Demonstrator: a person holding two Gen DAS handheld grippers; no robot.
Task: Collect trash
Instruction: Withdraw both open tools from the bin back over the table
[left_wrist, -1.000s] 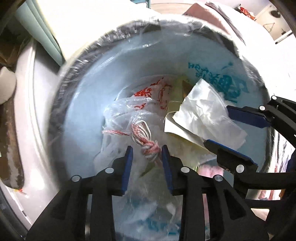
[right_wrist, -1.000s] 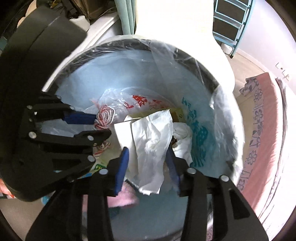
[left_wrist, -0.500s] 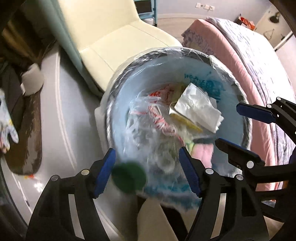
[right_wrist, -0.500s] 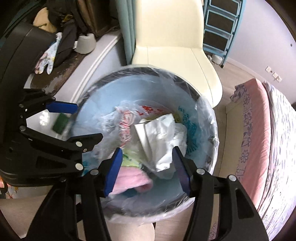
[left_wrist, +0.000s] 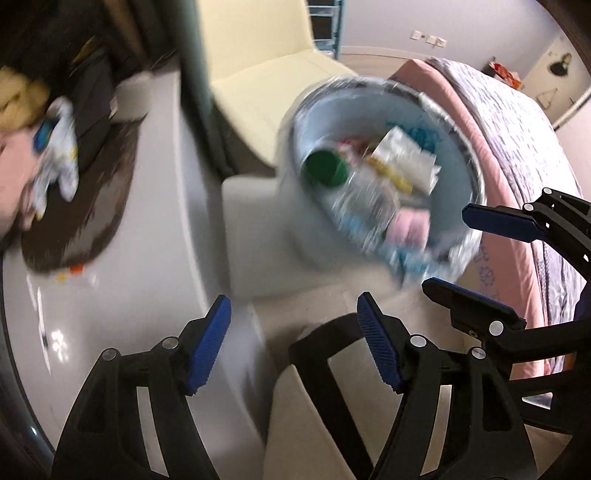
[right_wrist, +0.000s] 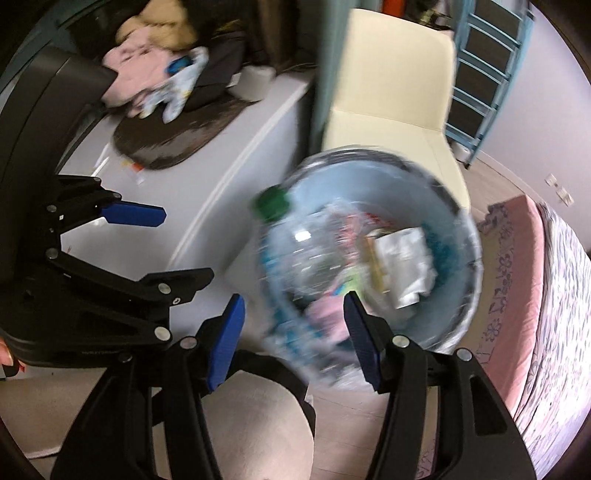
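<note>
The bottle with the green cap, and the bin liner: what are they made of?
The bottle looks like thin clear plastic: you can see the trash through it, and it glints. Its green cap seems matte, opaque plastic. The bin liner looks like thin, glossy, see-through plastic film, crinkled over the rim. Motion blur leaves some doubt.

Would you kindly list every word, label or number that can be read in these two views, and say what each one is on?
None can be read.
Bin liner: teal print, too blurred to read.
White bag in the bin: red print, too blurred.
Clear plastic bottle: blue label, motion-blurred, unreadable.
Paper scrap on the white ledge: red and yellow marks, too small to tell.
</note>
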